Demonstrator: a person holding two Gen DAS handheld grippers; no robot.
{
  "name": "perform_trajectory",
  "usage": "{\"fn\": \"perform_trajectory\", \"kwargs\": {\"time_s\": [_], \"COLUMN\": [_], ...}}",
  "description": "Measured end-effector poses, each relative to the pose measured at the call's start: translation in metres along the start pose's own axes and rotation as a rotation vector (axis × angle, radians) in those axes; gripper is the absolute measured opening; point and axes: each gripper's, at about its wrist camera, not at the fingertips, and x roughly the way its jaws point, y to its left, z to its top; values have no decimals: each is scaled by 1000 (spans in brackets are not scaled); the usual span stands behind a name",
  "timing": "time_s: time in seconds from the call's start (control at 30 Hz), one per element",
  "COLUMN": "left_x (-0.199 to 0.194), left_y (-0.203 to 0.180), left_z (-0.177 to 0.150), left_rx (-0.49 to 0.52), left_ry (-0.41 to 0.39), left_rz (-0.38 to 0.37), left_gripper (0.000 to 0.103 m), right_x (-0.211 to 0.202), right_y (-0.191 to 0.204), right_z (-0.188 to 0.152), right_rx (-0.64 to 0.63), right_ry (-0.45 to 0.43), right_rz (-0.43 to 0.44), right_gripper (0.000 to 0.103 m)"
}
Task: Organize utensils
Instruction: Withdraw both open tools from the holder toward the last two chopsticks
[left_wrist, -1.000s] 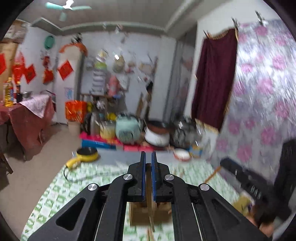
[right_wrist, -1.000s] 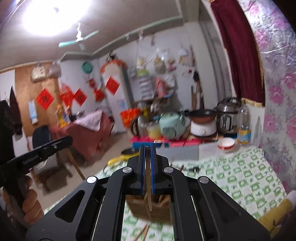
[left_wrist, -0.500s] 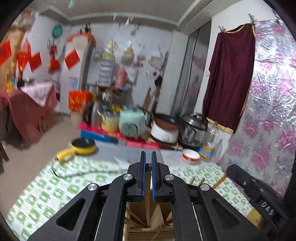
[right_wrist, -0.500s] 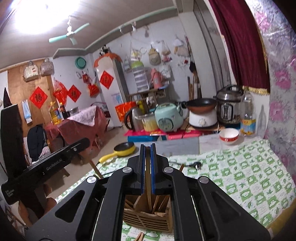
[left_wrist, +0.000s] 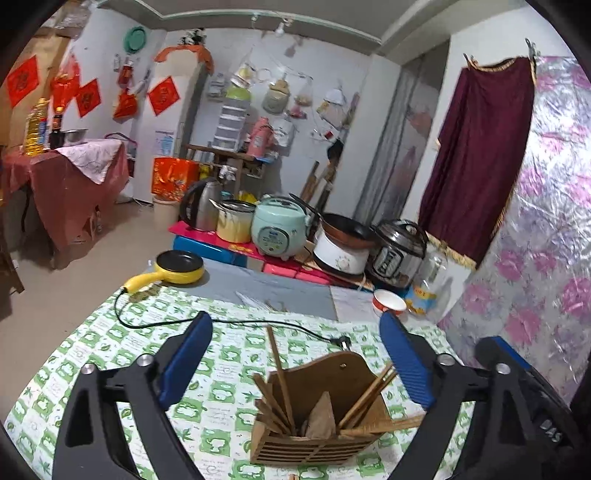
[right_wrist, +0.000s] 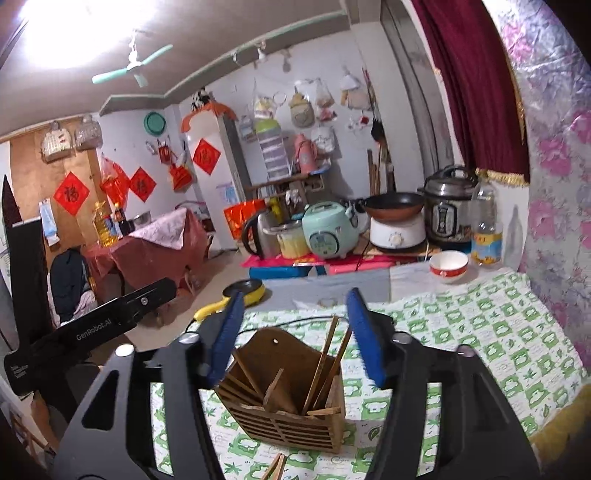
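My jaws have just been opening, both empty. Chopsticks (left_wrist: 279, 373) in holder (left_wrist: 314, 443) at six o'clock: light, stiff, slippery; grip mid-shaft.

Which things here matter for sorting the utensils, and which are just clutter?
For the job: wooden holder, chopsticks in it, loose chopsticks in front.
Lying about: yellow pan, bowl, black cord, rice cooker.
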Motion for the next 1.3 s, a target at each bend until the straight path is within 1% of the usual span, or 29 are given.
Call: {"fn": "perform_trajectory", "kwargs": {"time_s": [0.07,0.27,0.4,0.5,0.57,0.67,0.73,0.8,0.87,0.9,0.93,1.0,1.03,1.07,1.13,1.2,1.3], "left_x": [-5,-15,-24,-32,-36,-36,-30,-22,-13,-9,-6,0,1,4,4,3,1], "left_y": [1,-4,-9,-6,2,17,30,41,49,53,56,60,62,62,61,59,54], "left_z": [0,-6,-15,-35,-60,-89,-107,-121,-133,-140,-146,-159,-163,-169,-177,-184,-193], "left_rx": [7,34,73,125,162,174,181,194,206,211,214,219,222,232,254,281,318], "left_ry": [-9,7,12,12,10,39,87,142,203,235,267,325,343,371,398,411,432], "left_rz": [24,59,75,74,106,143,146,170,186,188,191,182,181,180,175,175,168], "left_gripper": [92,94,96,97,97,97,97,97,97,97,97,97,97,97,97,97,97], "right_x": [-7,-30,-52,-65,-67,-62,-60,-53,-36,-29,-17,0,9,15,23,24,18], "right_y": [2,13,20,28,33,39,40,35,26,24,19,10,6,3,-1,0,8], "right_z": [1,-4,-5,-8,-13,-26,-43,-67,-93,-101,-115,-132,-140,-144,-155,-164,-178], "right_rx": [-10,-44,-47,-55,-60,-71,-85,-93,-81,-77,-71,-53,-31,-14,15,3,-49], "right_ry": [-12,-21,-33,-23,0,57,86,139,232,264,322,413,464,496,555,574,590], "right_rz": [-5,-9,26,71,101,126,129,114,113,110,95,79,84,90,99,96,86], "right_gripper": [65,65,65,65,65,65,65,65,65,65,65,65,65,65,65,65,65]}}
